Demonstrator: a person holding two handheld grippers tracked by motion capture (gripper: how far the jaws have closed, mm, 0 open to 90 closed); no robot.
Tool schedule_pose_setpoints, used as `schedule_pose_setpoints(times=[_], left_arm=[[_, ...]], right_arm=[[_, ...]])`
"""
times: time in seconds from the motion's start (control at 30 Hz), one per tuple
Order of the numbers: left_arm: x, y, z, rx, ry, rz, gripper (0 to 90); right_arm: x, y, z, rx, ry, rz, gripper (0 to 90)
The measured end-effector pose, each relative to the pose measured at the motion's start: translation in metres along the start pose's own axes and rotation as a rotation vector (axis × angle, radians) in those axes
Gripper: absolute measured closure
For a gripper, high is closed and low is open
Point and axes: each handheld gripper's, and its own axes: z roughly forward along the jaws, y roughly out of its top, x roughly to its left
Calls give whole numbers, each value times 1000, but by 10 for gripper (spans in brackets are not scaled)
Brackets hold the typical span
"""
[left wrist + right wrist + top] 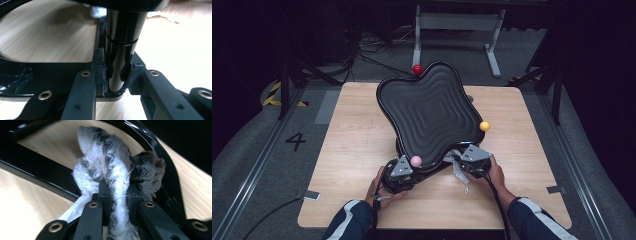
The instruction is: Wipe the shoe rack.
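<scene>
A black glossy tray [432,110] with a rippled surface stands tilted on the wooden table [357,135], with a red ball [417,69], a yellow ball [484,126] and a pink ball [416,160] at its corners. My left gripper [404,169] is at its near left corner. In the left gripper view that gripper [116,72] is shut on a shiny black post [122,37] of the tray's stand. My right gripper [468,159] is at the near right edge, shut on a white patterned cloth [105,160] that is bunched against the curved black frame [162,162]. The cloth's tail [460,175] hangs below the gripper.
The table's front edge lies just behind my hands. A white metal stand [457,22] and loose cables are on the floor beyond the table. Bare wood [532,150] lies to the right of the tray.
</scene>
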Motion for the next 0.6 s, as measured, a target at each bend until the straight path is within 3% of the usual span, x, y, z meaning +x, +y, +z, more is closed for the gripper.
schedule_pose_setpoints(times=[0.23,0.6], left_arm=[[0,0,0,0,1,0,729],[-3,-1,0,26,5,9,722]], right_arm=[[-21,-9,-3,38,-69,49,790],[-34,-16,-5,50,-97,74,790]])
